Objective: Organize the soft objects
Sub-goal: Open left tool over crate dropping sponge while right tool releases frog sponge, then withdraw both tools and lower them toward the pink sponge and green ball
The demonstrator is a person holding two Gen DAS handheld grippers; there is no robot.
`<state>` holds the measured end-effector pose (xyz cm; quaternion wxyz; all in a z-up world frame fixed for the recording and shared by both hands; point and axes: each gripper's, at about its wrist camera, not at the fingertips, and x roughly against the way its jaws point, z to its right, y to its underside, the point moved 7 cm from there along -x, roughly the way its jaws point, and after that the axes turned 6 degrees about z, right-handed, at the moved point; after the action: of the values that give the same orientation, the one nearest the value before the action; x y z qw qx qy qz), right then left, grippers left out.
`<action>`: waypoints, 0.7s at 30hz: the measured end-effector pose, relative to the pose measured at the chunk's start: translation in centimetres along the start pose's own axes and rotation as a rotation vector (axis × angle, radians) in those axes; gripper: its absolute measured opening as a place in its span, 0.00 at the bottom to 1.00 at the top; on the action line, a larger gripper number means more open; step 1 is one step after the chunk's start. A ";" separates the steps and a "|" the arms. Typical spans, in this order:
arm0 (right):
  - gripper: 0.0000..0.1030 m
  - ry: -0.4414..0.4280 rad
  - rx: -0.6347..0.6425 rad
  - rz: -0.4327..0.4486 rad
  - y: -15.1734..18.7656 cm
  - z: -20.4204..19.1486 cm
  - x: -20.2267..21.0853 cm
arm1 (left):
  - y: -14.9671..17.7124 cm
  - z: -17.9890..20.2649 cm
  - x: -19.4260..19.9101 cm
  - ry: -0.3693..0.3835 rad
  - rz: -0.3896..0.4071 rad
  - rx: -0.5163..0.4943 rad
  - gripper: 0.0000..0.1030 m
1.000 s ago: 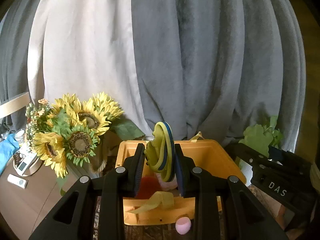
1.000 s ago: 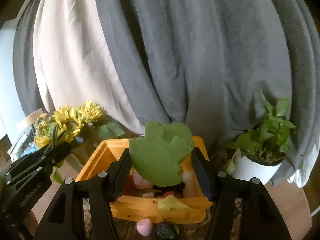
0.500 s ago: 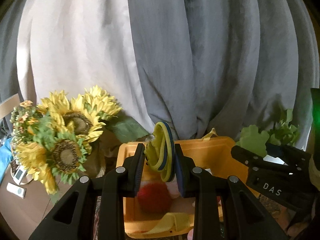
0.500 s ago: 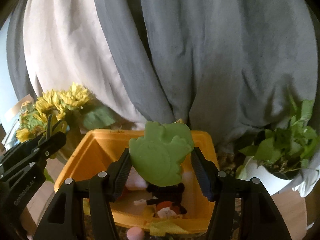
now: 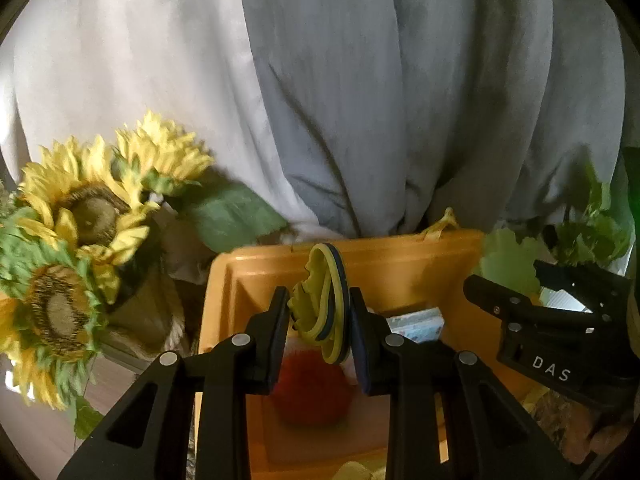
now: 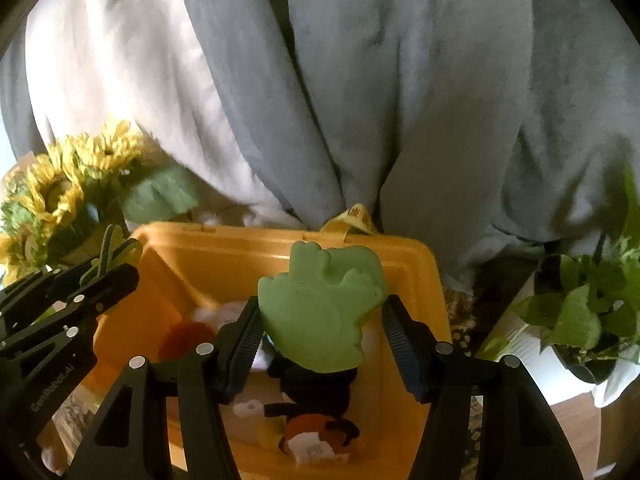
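Orange bin (image 6: 400, 256) now fills both views | your left gripper (image 5: 318, 312) pinches the yellow-blue foam piece (image 5: 324, 300), your right gripper (image 6: 320, 316) the green foam shape (image 6: 320, 312) | both have descended over it; release comes next.

Backdrop: gathered curtains (image 5: 360, 100) fill the upper two-thirds of both views, hanging in deep vertical folds.
Curtain colours: a pale cream panel (image 6: 132, 80) at upper left, grey panels (image 6: 440, 100) across the centre and right.
Light: soft daylight glows through the cream panel; the grey folds are dimmer.
Left side: artificial sunflowers (image 5: 80, 216) with broad green leaves, slightly blurred.
Right side: a leafy green plant in a white pot (image 6: 580, 312).
Surface: a brown wooden top (image 5: 44, 440) shows at lower left of the left wrist view.
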<state>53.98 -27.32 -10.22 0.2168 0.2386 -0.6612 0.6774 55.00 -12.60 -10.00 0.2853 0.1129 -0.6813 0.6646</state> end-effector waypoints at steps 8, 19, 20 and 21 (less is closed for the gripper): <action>0.60 -0.016 -0.012 -0.071 1.0 0.1 -1.7 | 1.0 0.5 -1.9 0.023 -0.084 -0.028 0.29; 0.66 -0.007 -0.044 -0.121 1.5 0.6 -2.2 | 1.8 1.0 -2.1 0.033 -0.129 -0.050 0.49; 0.66 -0.005 -0.044 -0.114 1.4 0.7 -2.0 | 1.8 1.0 -2.0 0.034 -0.129 -0.051 0.49; 0.66 -0.003 -0.042 -0.106 1.3 0.7 -1.7 | 1.8 1.1 -1.7 0.034 -0.127 -0.051 0.51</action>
<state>54.51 -27.99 -12.28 0.2563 0.2698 -0.6620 0.6506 55.23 -13.86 -12.36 0.3411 0.1371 -0.6844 0.6297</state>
